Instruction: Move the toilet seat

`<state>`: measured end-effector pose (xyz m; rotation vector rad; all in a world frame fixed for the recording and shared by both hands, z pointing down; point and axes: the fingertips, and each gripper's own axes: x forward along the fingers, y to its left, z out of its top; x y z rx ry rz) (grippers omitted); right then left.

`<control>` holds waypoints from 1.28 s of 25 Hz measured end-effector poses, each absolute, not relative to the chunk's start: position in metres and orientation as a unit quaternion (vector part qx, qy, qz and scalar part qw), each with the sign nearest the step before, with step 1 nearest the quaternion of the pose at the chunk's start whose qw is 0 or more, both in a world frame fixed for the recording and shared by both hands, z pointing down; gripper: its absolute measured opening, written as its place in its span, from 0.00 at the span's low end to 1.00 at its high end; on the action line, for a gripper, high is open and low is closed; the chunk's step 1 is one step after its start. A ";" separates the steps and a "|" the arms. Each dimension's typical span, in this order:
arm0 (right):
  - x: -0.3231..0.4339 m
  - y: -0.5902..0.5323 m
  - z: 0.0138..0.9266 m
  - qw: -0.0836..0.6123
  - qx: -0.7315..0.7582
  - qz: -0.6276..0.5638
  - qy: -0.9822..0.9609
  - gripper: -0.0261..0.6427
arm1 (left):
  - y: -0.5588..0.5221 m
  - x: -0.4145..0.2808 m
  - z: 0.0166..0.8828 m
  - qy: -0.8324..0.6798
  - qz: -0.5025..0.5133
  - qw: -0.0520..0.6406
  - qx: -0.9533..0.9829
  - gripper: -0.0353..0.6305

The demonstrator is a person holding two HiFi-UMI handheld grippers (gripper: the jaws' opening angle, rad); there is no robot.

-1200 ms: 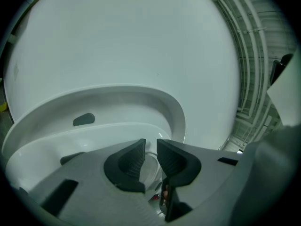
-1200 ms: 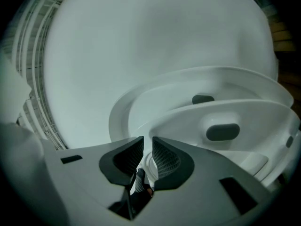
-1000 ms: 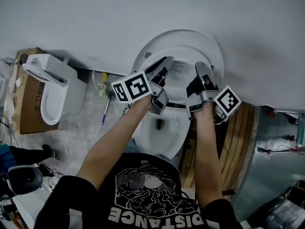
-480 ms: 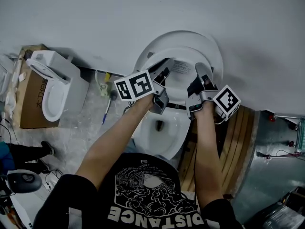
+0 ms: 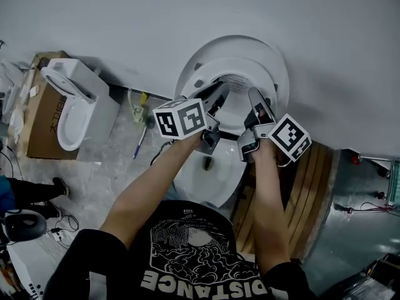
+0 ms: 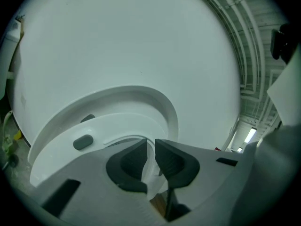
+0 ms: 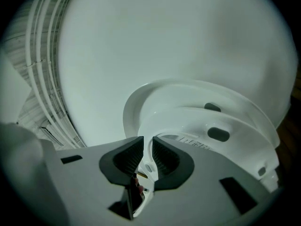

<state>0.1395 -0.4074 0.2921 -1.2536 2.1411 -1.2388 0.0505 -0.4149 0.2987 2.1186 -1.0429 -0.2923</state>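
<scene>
Now left gripper (image 5: 219, 92) closes on the toilet seat (image 5: 245, 65), right gripper (image 5: 255, 96) grips it, wall (image 5: 187, 11) close behind, second toilet (image 5: 72, 114) left.

Person's black T-shirt (image 5: 194, 255), head view: white block caps "DISTANCE" across the chest, under a white line-art graphic. A tiny line of print above the graphic is too small to read. Cardboard box (image 5: 39, 127) at left: dark printed characters on its side, not legible. Raised toilet seat (image 5: 262, 74): small label (image 5: 236, 84) w/ rows of fine print, unreadable in both head & right gripper views.
</scene>
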 end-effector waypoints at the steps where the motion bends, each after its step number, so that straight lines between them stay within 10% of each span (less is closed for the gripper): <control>1: 0.137 -0.408 0.291 0.171 -0.446 -0.432 0.765 0.14 | -0.414 0.050 0.298 -0.411 -0.110 0.367 0.827 0.14; 32: 0.116 -0.279 0.284 -0.070 -0.509 -0.196 0.835 0.07 | -0.286 0.074 0.295 -0.442 0.028 0.236 0.865 0.07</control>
